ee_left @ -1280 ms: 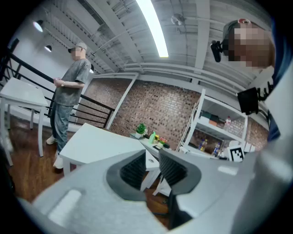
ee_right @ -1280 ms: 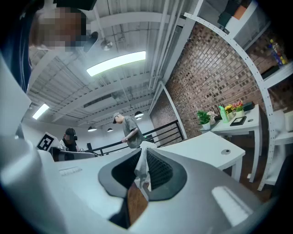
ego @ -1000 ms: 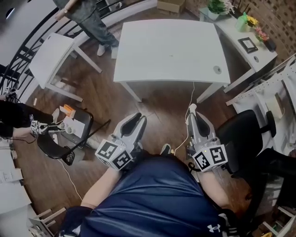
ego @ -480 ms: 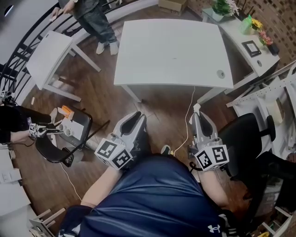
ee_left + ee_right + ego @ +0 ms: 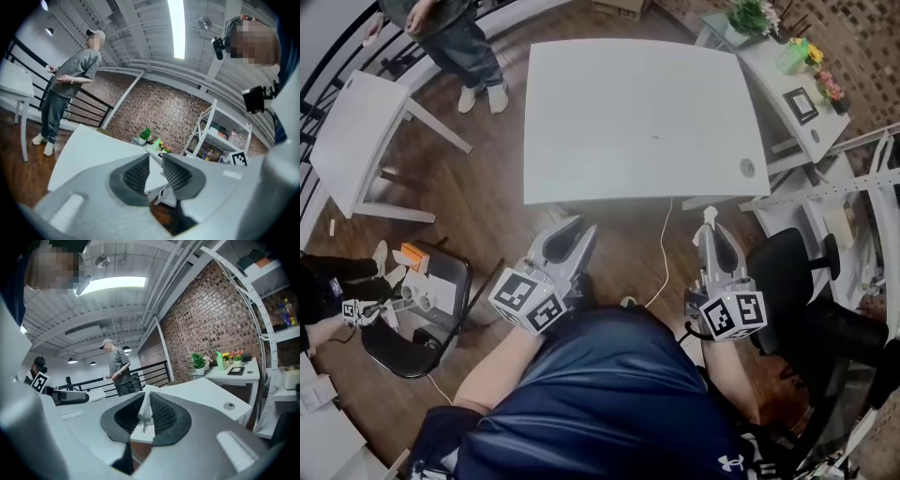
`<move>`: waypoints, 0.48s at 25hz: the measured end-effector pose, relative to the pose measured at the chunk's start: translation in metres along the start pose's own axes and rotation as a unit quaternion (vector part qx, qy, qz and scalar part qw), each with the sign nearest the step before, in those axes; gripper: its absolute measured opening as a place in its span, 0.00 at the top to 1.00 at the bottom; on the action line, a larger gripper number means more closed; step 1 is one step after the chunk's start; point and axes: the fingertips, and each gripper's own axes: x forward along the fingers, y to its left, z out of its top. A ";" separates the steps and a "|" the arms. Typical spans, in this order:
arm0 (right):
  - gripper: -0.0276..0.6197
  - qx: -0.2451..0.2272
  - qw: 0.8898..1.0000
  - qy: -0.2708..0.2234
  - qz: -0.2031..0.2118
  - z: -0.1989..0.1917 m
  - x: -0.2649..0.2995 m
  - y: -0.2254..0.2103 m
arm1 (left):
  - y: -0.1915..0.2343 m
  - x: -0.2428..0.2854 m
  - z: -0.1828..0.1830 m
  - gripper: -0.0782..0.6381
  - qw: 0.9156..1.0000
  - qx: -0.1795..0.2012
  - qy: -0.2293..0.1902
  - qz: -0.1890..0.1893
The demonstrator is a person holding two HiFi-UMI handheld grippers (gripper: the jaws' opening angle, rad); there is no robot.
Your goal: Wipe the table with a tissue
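Note:
The white table (image 5: pixel 637 112) stands just ahead of me, its near edge a little beyond both grippers. A white tissue (image 5: pixel 145 412) sticks up between the jaws of my right gripper (image 5: pixel 146 401), which is shut on it. In the head view the tissue (image 5: pixel 709 216) shows as a small white tuft at the tip of the right gripper (image 5: pixel 711 225), below the table's front right part. My left gripper (image 5: pixel 574 228) hangs below the front edge, left of centre. In the left gripper view the left gripper (image 5: pixel 156 161) stands open with nothing between its jaws.
A white cable (image 5: pixel 662 248) hangs from the table's front edge between the grippers. A black office chair (image 5: pixel 797 272) stands at the right, a dark chair (image 5: pixel 422 309) holding small items at the left. A person (image 5: pixel 450 37) stands beyond a second white table (image 5: pixel 356 141). A side desk (image 5: pixel 787 84) carries plants.
Both grippers have moved forward and now sit nearer the table's front edge. The table fills more of the head view. The right gripper still holds the tissue.

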 end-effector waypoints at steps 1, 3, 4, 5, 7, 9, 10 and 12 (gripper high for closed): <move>0.89 0.001 1.000 0.002 -0.006 0.001 0.009 0.003 | 0.011 0.001 0.004 0.77 1.000 -0.003 0.002 -0.003; 0.89 0.003 1.000 0.005 -0.016 0.001 0.026 0.009 | 0.032 0.003 0.013 0.77 1.000 -0.008 0.003 -0.006; 0.89 0.003 1.000 0.007 -0.020 0.000 0.034 0.010 | 0.041 0.004 0.016 0.77 1.000 -0.010 0.004 -0.008; 0.89 0.003 1.000 0.010 -0.025 0.000 0.041 0.011 | 0.050 0.005 0.019 0.77 1.000 -0.011 0.006 -0.009; 0.89 0.002 0.999 0.016 -0.034 0.000 0.055 0.011 | 0.065 0.008 0.023 0.77 1.000 -0.014 0.010 -0.011; 0.89 -0.002 0.999 0.023 -0.040 0.000 0.069 0.011 | 0.080 0.012 0.028 0.77 1.000 -0.017 0.012 -0.008; 0.89 -0.004 0.999 0.028 -0.041 -0.001 0.076 0.011 | 0.087 0.013 0.031 0.77 1.000 -0.018 0.012 -0.006; 0.89 -0.006 0.998 0.036 -0.043 -0.003 0.090 0.010 | 0.099 0.018 0.036 0.77 1.000 -0.021 0.011 0.001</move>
